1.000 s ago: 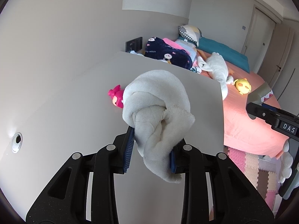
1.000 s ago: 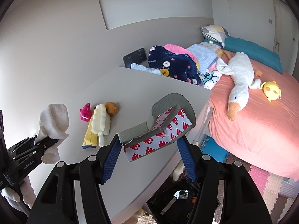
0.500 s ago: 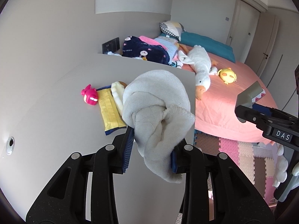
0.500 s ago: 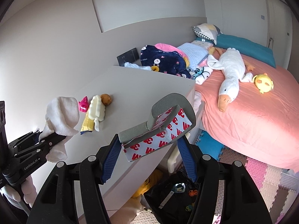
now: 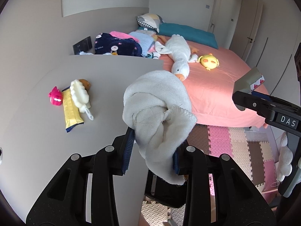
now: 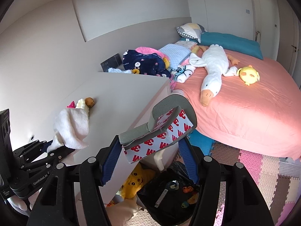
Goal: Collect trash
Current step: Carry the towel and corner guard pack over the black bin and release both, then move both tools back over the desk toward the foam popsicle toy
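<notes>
Bin bag [image 6: 169, 195], black, sits open on the foam floor mat [image 6: 263, 171] below the end of the grey desk [image 6: 120, 94]. Inside it: small bits of litter, among them a pale strip and something orange; finer detail too small to tell. A yellow plush [image 6: 134, 184] leans against the bag's left side.

Left gripper [image 5: 153, 148] pinches a crumpled white cloth [image 5: 160, 109], pads pressed into its lower folds; most of the cloth bulges above the jaws and a tail hangs below. Right gripper [image 6: 149, 160] clamps a piece of grey foam with red-and-white printed backing [image 6: 160, 130], held across the jaws and curling upward. In the right wrist view this piece hangs above the bag's mouth, not yet in it.

On the desk: a pink toy [image 5: 55, 98], a yellow wrapper [image 5: 70, 111], a white brush-like piece [image 5: 80, 96] and a small brown toy [image 5: 85, 83], bunched together. On the pink bed [image 5: 216, 86]: a white goose plush [image 5: 178, 56] and a yellow chick plush [image 5: 208, 61].

Since a second ago: both grippers have swung away from the wall toward the desk's end. The wrapper and brush-like piece were hidden behind the cloth in the left view; now they lie clear to its left. The bag shows more fully in the right view. Both grips unchanged.
</notes>
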`<state>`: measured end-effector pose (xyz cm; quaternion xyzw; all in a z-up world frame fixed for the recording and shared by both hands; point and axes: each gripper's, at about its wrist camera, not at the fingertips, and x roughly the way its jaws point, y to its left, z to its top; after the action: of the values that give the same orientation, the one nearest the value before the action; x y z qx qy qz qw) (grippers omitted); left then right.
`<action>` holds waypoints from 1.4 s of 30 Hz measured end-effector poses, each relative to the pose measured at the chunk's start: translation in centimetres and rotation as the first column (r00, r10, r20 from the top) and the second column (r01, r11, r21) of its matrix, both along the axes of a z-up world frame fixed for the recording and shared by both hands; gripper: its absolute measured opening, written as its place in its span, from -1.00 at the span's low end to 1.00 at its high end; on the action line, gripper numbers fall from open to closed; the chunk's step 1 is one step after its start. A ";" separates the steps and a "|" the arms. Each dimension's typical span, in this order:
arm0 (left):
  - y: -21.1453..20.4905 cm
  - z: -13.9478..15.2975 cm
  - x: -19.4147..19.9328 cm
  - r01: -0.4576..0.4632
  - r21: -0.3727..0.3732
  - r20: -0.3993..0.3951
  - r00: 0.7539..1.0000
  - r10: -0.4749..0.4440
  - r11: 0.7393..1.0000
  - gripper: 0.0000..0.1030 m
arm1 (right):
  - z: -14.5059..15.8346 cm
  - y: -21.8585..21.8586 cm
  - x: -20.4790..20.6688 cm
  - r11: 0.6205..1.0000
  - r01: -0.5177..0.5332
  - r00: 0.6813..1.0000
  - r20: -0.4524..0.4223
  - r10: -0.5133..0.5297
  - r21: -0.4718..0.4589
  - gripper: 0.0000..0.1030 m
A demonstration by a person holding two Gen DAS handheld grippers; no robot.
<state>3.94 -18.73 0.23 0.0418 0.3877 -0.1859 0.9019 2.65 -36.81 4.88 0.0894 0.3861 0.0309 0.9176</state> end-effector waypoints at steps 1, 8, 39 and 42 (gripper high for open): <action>-0.5 -0.1 -0.1 0.011 0.001 -0.003 1.000 -0.011 1.000 -0.34 | -0.1 -0.4 -0.1 1.000 0.008 1.000 -0.002 -0.008 0.001 0.22; -3.7 -1.0 -0.9 0.091 0.019 -0.024 0.996 -0.090 0.996 -0.34 | -0.8 -3.2 -1.0 0.998 0.065 0.998 -0.013 -0.065 0.012 0.22; -3.6 -2.8 -0.9 0.056 0.115 -0.033 0.998 -0.053 0.992 0.78 | -2.1 -6.2 -0.9 0.982 0.185 0.983 -0.022 -0.184 0.041 0.79; -3.1 -2.8 -0.7 0.042 0.108 -0.041 0.998 -0.038 0.993 0.78 | -2.2 -5.7 -0.7 0.985 0.169 0.985 -0.023 -0.168 0.043 0.79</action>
<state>3.23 -21.81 -2.60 0.0950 0.4137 -0.1832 0.8867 1.98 -42.49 2.70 0.1428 0.3851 -0.0389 0.9109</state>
